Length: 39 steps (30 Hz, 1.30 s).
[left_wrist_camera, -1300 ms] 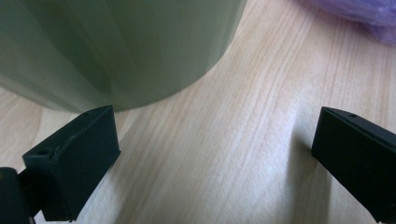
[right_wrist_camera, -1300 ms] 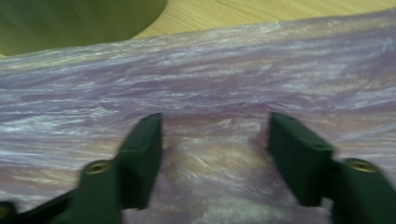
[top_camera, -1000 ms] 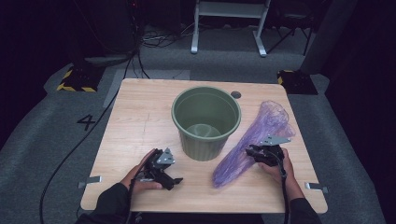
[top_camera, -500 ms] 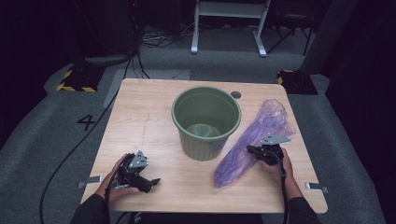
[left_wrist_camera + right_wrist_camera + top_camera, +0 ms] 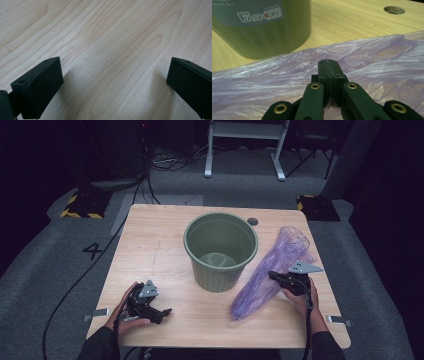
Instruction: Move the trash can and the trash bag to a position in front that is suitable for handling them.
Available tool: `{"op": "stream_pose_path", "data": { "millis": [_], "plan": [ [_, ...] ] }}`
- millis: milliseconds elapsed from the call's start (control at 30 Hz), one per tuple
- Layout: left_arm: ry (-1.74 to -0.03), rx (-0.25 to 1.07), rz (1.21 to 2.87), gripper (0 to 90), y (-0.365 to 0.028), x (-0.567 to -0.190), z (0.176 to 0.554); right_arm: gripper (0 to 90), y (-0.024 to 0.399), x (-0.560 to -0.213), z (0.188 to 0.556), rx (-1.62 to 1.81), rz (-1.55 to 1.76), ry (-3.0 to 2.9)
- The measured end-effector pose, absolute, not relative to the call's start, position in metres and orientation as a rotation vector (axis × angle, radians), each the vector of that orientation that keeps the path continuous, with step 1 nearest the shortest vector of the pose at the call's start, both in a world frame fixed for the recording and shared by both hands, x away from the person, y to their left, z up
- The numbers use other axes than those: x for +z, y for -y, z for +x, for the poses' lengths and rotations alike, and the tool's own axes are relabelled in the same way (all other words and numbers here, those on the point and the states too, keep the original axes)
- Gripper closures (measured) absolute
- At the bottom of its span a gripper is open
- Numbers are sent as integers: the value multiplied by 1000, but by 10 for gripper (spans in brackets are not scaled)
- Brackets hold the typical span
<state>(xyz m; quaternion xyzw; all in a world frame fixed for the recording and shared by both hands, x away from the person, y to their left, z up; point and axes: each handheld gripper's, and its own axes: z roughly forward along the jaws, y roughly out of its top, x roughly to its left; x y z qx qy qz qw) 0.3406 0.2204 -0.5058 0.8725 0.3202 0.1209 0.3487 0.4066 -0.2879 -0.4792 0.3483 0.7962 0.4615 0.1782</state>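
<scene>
Bag pinched, bin not yet lined.
R claw [image 5: 274,275] clenched on purple bin bag [image 5: 270,275] beside green bin [image 5: 220,249]; L claw [image 5: 165,313] released.

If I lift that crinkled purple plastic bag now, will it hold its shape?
Probably not. The crinkled purple plastic bag is thin, wrinkled film lying flat, so it should droop. It looks light. The right gripper pinches only a small fold, which may slip from the glossy film.
</scene>
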Motion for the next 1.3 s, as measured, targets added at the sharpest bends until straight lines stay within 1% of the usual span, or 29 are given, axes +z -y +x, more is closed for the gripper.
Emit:
{"op": "stream_pose_path", "data": {
  "millis": [200, 367, 433, 533, 600, 633, 733, 833, 867, 933, 1000, 1233, 1267, 1300],
  "plan": [
    [-826, 314, 2264, 1, -220, -506, 343, 900, 290, -473, 404, 1320, 965, -2225],
    [-826, 316, 2264, 1, -220, -506, 343, 897, 287, -480, 405, 1273, 975, -2258],
    [-826, 316, 2264, 1, -220, -506, 343, 853, 285, -483, 405, 1245, 968, -2271],
    [-826, 316, 2264, 1, -220, -506, 343, 818, 285, -485, 407, 1242, 986, -2280],
    [-826, 315, 2264, 1, -220, -506, 343, 756, 285, -487, 408, 1221, 1002, -2286],
    [-826, 315, 2263, 0, -220, -506, 343, 706, 285, -488, 409, 1216, 1003, -2296],
    [-827, 315, 2263, 0, -220, -506, 343, 477, 282, -491, 410, 1141, 1026, -2304],
    [-826, 315, 2263, 0, -220, -506, 343, 213, 281, -495, 414, 1117, 1081, -2294],
    [-827, 316, 2263, 1, -220, -506, 343, 170, 281, -497, 416, 1123, 1108, -2289],
    [-830, 318, 2263, 1, -220, -506, 342, 195, 279, -499, 419, 1082, 1105, -2317],
    [-830, 317, 2264, 0, -220, -506, 343, 163, 275, -503, 422, 1014, 1105, -2333],
    [-830, 317, 2264, 0, -220, -506, 343, 169, 276, -503, 423, 1025, 1142, -2328],
    [-829, 316, 2263, 0, -220, -506, 343, 207, 276, -503, 423, 1027, 1139, -2327],
    [-830, 317, 2264, 0, -220, -506, 343, 308, 276, -503, 421, 1042, 1121, -2328]
  ]
}}
